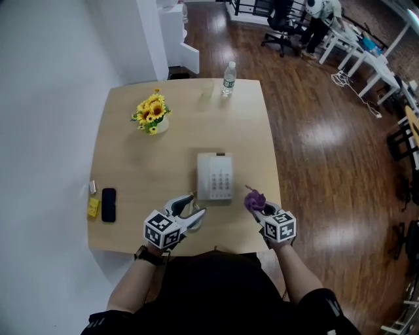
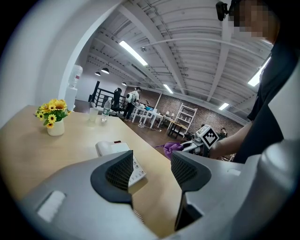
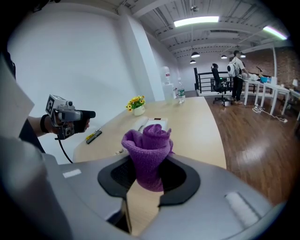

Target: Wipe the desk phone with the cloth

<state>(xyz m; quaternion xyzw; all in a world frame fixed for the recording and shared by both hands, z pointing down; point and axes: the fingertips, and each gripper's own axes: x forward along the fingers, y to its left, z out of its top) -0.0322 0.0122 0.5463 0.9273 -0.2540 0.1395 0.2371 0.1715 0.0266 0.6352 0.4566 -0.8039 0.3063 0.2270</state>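
Table [image 1: 131,163]: pale wood, standing on a dark plank floor [image 1: 327,163].
Sunflowers [image 1: 151,110]: yellow bunch in a small white vase [image 1: 160,125], far-left part of the top.
Water bottle [image 1: 228,78]: upright at the far edge, clear cup [image 1: 207,89] just beside it.
Left edge: black device [image 1: 109,205] lying flat, yellow item [image 1: 93,207] alongside, small white piece [image 1: 93,187] near.
Background: person [image 1: 317,19] by an office chair [image 1: 281,29] and white desks [image 1: 366,59].

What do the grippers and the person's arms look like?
The left gripper and right gripper are grey with dark ribbed pads, each with a white cube of black square markers. A black cable hangs from the left one. Black sleeves; dark left wristband.
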